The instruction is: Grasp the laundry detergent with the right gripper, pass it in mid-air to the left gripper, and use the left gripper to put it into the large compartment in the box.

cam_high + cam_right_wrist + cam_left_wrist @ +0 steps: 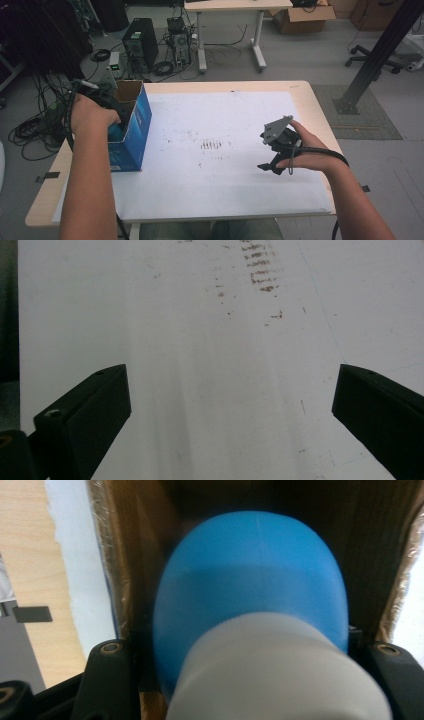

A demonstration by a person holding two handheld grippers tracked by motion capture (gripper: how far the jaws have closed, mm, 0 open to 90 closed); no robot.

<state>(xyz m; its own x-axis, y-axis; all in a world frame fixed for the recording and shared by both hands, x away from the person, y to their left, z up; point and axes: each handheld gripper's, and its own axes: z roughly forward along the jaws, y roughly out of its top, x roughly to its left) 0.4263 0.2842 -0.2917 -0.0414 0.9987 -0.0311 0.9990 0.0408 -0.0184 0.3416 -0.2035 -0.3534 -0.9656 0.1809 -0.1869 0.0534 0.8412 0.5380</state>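
The left gripper point(240, 680) is clamped on a blue bottle point(250, 585) with a white cap point(280, 675) inside the blue box point(134, 131), as its own view reveals. The right gripper point(274, 150) rests with jaws apart over the white sheet point(200, 365).

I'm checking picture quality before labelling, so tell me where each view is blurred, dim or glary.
High view: sharp enough, evenly lit, dim towards the cables at the upper left. Left gripper view: the blue bottle and its white cap sit too close and are soft, inside the shadowed cardboard box. Right gripper view: the white paper sheet looks washed out and streaky; the jaws are dark and sharper.
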